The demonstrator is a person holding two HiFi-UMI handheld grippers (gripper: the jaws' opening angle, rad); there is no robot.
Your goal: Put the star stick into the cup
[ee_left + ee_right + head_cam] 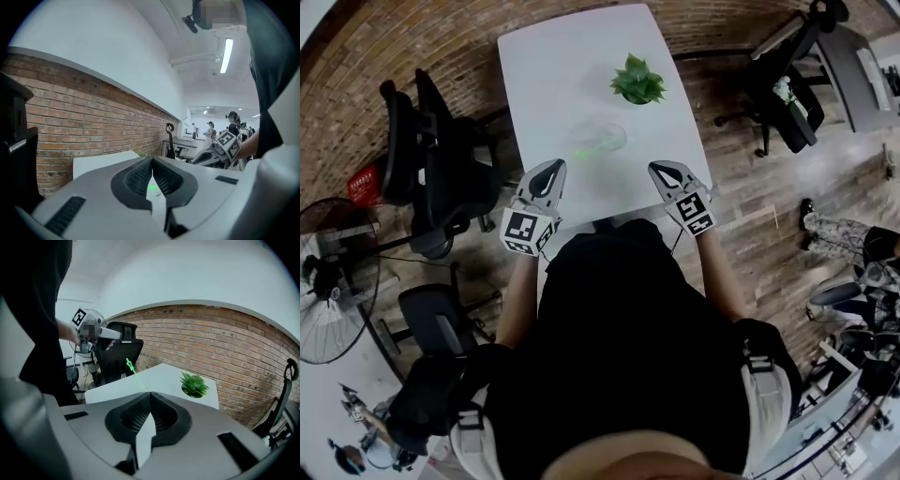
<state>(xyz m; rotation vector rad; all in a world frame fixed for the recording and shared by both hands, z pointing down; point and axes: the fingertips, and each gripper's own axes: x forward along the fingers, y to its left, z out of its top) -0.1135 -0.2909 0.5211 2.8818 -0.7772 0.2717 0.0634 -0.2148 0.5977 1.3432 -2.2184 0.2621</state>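
Near the hard-to-see cup, left gripper and right gripper are closed, empty.

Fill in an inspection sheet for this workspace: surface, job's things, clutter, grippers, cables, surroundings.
Surface: white table.
Job's things: clear cup near the table's middle; the green star stick appears to lean in it, star end up.
Clutter: small potted plant beyond the cup.
Grippers: left gripper and right gripper both shut and empty, over the near edge, apart from the cup.
Cables: nothing seen.
Surroundings: black office chairs, fan, brick wall, wooden floor.
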